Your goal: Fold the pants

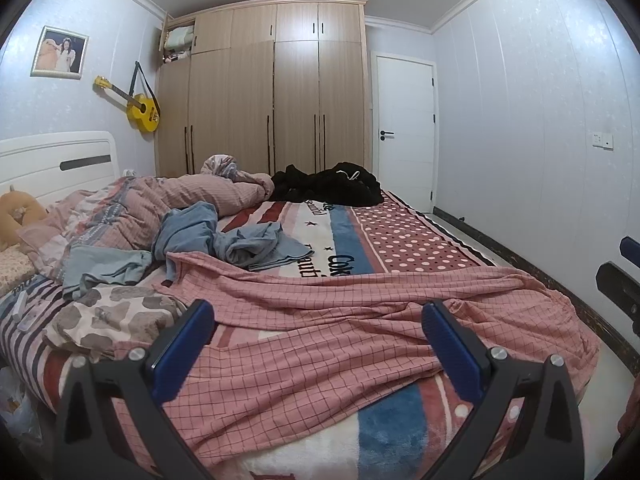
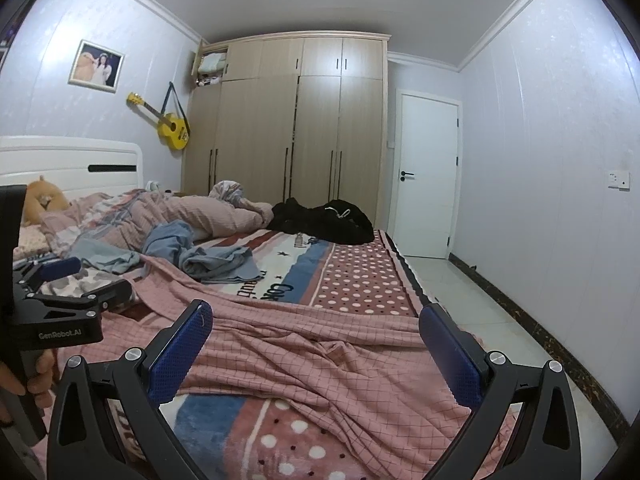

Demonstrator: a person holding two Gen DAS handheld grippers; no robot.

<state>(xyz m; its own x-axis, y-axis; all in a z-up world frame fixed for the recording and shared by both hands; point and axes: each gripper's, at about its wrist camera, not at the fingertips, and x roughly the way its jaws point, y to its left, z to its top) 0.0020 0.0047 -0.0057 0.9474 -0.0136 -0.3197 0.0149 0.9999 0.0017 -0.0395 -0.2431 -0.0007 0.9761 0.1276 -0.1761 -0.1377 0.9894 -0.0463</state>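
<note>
Pink checked pants [image 1: 340, 320] lie spread and wrinkled across the near end of the bed; they also show in the right wrist view [image 2: 320, 360]. My left gripper [image 1: 318, 320] is open and empty, held just above the pants near the bed's front edge. My right gripper [image 2: 316, 324] is open and empty above the pants further right. The left gripper's body [image 2: 60, 312] shows at the left of the right wrist view, and part of the right gripper [image 1: 620, 280] shows at the right edge of the left wrist view.
The bed [image 1: 420, 240] has a striped and dotted blanket. On it lie blue clothes [image 1: 240, 240], a black garment [image 1: 332, 184], a pink quilt [image 1: 180, 200] and a spotted pillow [image 1: 112, 312]. A wardrobe [image 1: 272, 100] and door [image 1: 404, 128] stand behind. Tiled floor [image 2: 460, 288] runs along the right.
</note>
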